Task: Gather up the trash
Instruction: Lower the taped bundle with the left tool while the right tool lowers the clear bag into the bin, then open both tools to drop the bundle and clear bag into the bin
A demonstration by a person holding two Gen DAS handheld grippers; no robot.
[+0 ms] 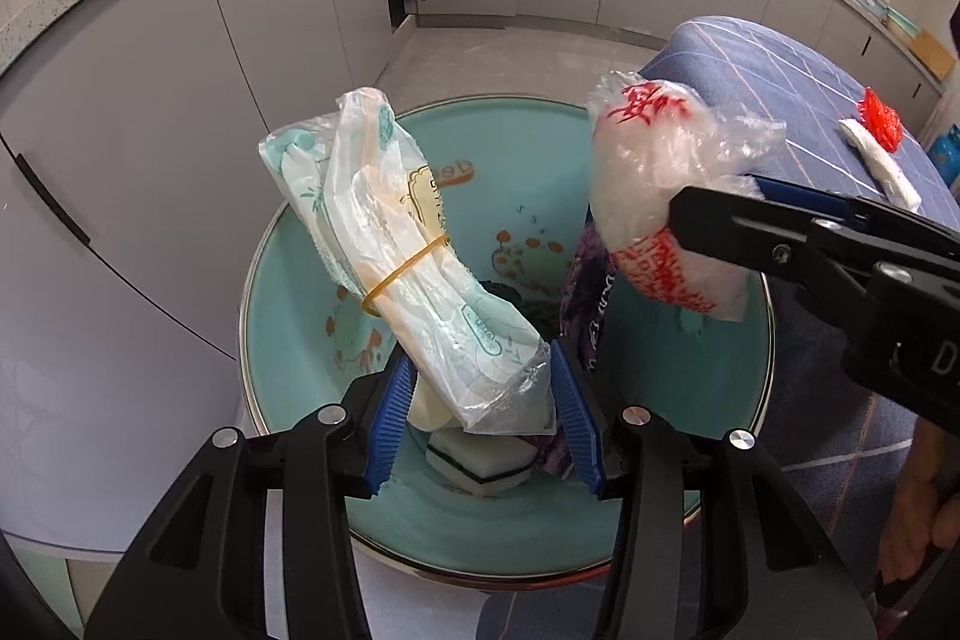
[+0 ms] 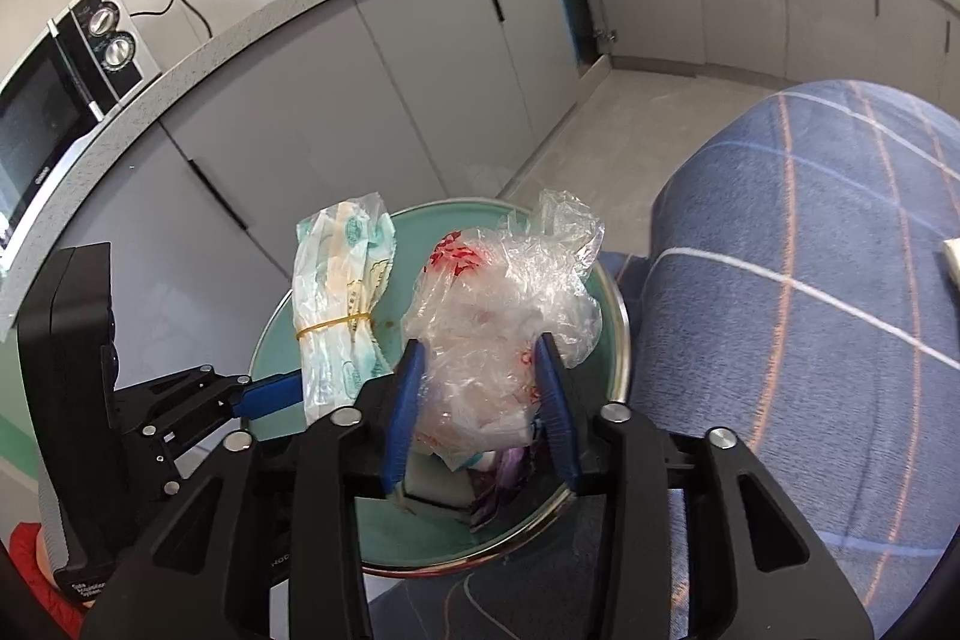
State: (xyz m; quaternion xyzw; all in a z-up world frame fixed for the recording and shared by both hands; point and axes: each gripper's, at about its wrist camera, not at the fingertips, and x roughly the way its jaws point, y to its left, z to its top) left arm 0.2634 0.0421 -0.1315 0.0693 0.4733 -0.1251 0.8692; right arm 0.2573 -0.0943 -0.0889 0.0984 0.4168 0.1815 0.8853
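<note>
Trash over teal basin [image 1: 288, 340]: my left tongs [image 1: 483, 418] grip a banded packet [image 1: 396, 256], right tongs [image 2: 480, 400] a red-printed bag [image 2: 498, 316], lettering unreadable.

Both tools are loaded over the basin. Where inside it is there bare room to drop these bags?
The far half of the teal basin is bare, around the cartoon print toward its far rim. It is crowded at the near side: a white sponge and a purple wrapper lie under the left tool and right tool.
</note>
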